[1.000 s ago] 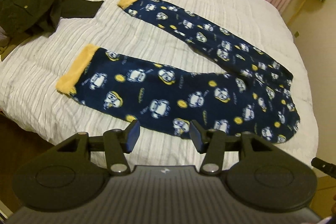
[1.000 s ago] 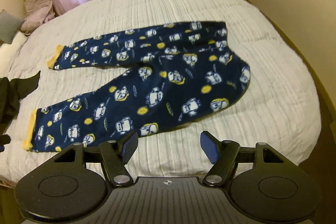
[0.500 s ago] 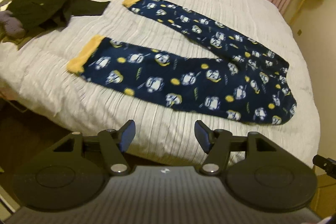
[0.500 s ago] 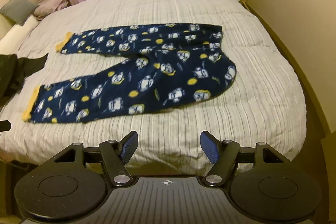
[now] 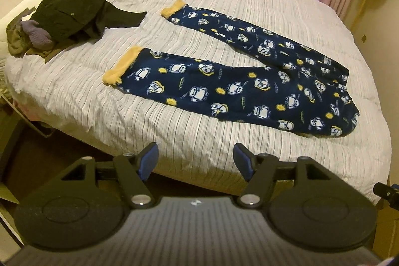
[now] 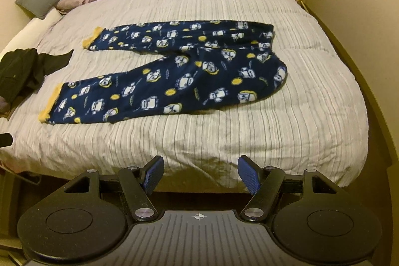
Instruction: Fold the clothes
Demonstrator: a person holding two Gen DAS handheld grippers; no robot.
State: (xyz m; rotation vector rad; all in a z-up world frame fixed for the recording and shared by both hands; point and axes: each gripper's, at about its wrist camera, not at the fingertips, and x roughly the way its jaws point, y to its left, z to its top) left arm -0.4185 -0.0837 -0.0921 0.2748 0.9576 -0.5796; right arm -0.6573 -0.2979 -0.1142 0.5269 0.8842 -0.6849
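Ahead of both grippers, a pair of navy pyjama trousers (image 5: pixel 237 89) with a cartoon print and yellow cuffs lies flat on a striped grey bedspread (image 5: pixel 174 136), legs splayed in a V, unfolded. The left gripper (image 5: pixel 195 161) and right gripper (image 6: pixel 200 175) both hang short of the bed's near edge, jaws apart and empty, well clear of the fabric. The near leg's cuff (image 5: pixel 122 65) sits beyond and left of the left jaws; the waistband end (image 6: pixel 271 61) lies beyond and right of the right jaws. A dark clothes pile (image 5: pixel 72 14) rests far left. Likely risks: the fleece looks thick and soft, so a pinch may catch the bedspread too, or take only the top layer, leaving the fold skewed.
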